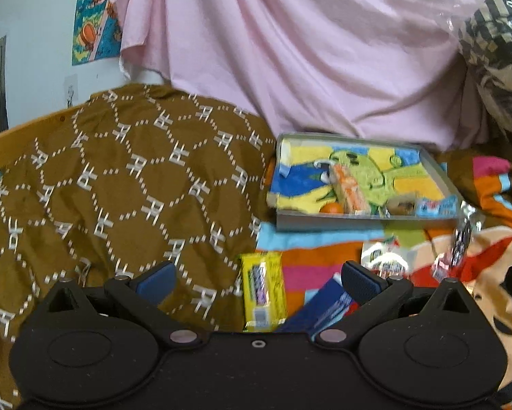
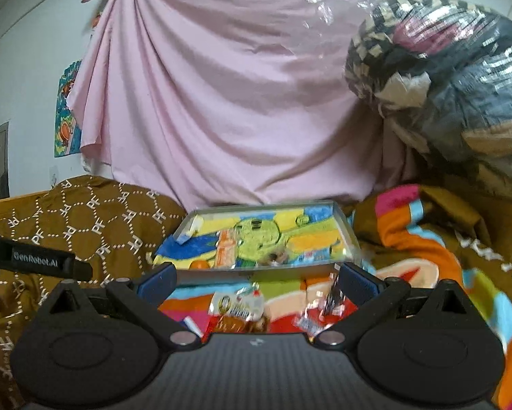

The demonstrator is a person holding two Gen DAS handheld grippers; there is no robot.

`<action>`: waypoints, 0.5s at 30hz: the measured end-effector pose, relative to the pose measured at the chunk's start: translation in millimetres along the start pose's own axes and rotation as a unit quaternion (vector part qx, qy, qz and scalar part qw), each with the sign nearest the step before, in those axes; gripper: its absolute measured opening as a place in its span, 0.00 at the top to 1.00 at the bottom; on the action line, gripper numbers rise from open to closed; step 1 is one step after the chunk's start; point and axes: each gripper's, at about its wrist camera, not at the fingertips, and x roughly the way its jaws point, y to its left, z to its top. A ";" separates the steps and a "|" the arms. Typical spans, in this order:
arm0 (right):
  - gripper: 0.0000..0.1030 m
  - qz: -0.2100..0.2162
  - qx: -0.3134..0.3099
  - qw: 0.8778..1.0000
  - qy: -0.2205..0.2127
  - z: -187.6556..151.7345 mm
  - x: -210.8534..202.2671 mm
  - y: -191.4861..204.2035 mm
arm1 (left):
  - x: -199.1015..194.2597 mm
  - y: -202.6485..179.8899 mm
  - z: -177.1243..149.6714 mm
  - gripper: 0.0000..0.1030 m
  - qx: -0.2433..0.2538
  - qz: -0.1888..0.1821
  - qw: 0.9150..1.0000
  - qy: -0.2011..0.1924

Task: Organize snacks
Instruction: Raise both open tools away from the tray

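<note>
A grey tray (image 1: 358,222) lined with a bright cartoon towel lies on the bed and holds an orange packet (image 1: 349,188), a small orange fruit (image 1: 331,207) and a blue-white packet (image 1: 437,207). In front of it lie a yellow snack bar (image 1: 263,295), a dark blue packet (image 1: 324,311) and a white wrapper (image 1: 385,259). My left gripper (image 1: 257,282) is open above the yellow bar. My right gripper (image 2: 257,282) is open over a white and red snack pack (image 2: 237,307) and small wrapped sweets (image 2: 327,302), just short of the tray (image 2: 256,271).
A brown patterned cloth (image 1: 119,188) covers the bed's left part, a colourful striped blanket (image 2: 426,239) the right. Behind hangs a pink sheet (image 2: 238,102). A clear plastic bag of clothes (image 2: 443,78) bulges at the right. The other gripper's black arm (image 2: 44,261) shows at left.
</note>
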 end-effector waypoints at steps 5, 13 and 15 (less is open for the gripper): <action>0.00 0.002 -0.007 1.000 0.030 -10.4 -11.9 9.4 | -1.3 11.0 -17.4 0.01 -0.001 0.001 1.000 0.010; 0.00 0.013 -0.034 0.995 0.091 -26.1 -6.7 26.6 | 5.4 22.7 -40.2 0.01 0.004 -0.001 0.999 0.046; 0.00 0.018 -0.038 0.993 0.109 -30.3 -3.0 29.2 | 8.1 25.9 -44.0 0.01 -0.001 -0.004 0.998 0.057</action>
